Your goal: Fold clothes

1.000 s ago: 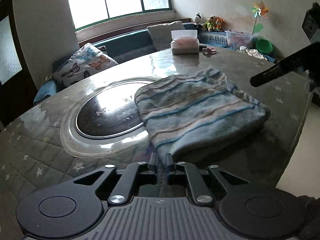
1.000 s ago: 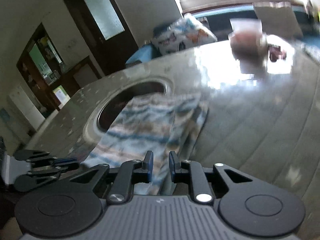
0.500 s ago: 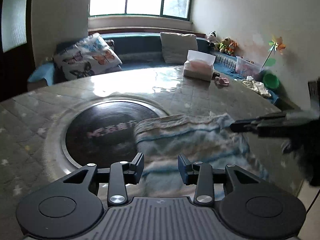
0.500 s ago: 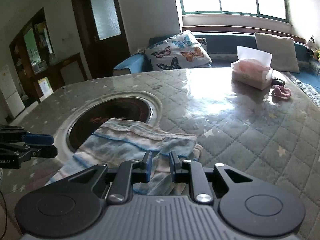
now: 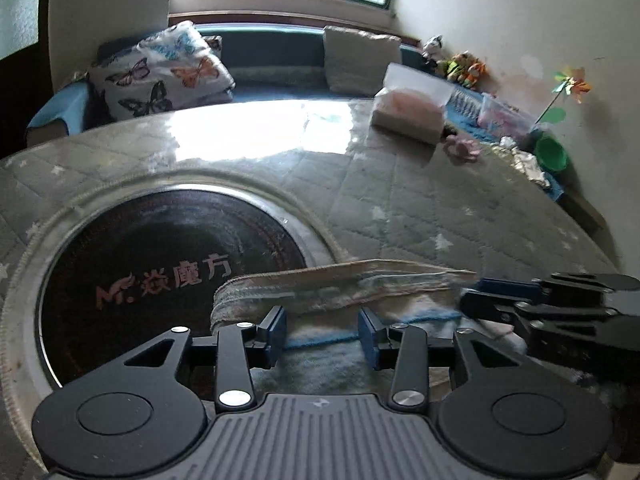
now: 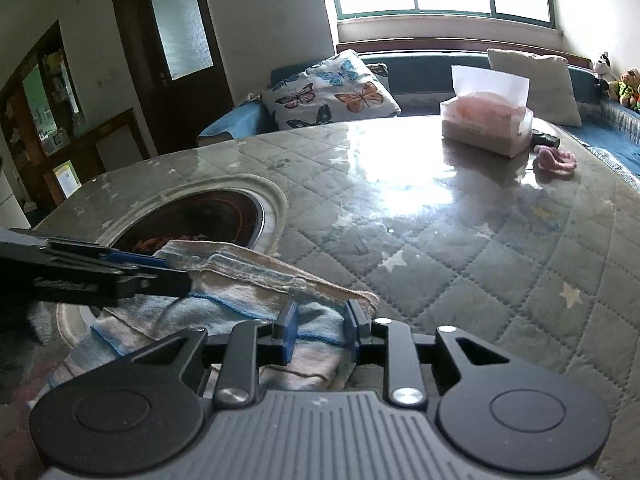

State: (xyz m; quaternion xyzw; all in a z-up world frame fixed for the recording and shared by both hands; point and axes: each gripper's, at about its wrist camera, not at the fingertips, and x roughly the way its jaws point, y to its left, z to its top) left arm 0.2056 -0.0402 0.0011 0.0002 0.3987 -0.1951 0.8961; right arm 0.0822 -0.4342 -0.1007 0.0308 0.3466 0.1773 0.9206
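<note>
A folded blue-and-beige striped cloth lies on the quilted table, its far left corner over the round black inset plate. My left gripper hangs low over the cloth's left part, open, with cloth showing in the gap but no pad pressing on it. My right gripper is over the right part; its jaws are opening, with cloth between them and not pinched. Each gripper shows in the other's view: the right gripper and the left gripper, tips at the cloth's top fold.
A tissue box and a small pink thing sit at the table's far right. Behind the table runs a bench with a butterfly cushion and a beige cushion. The table is glossy and bare toward the right.
Both grippers have come in low over the folded cloth. The left jaws went from shut to open. The right jaws have widened a little.
</note>
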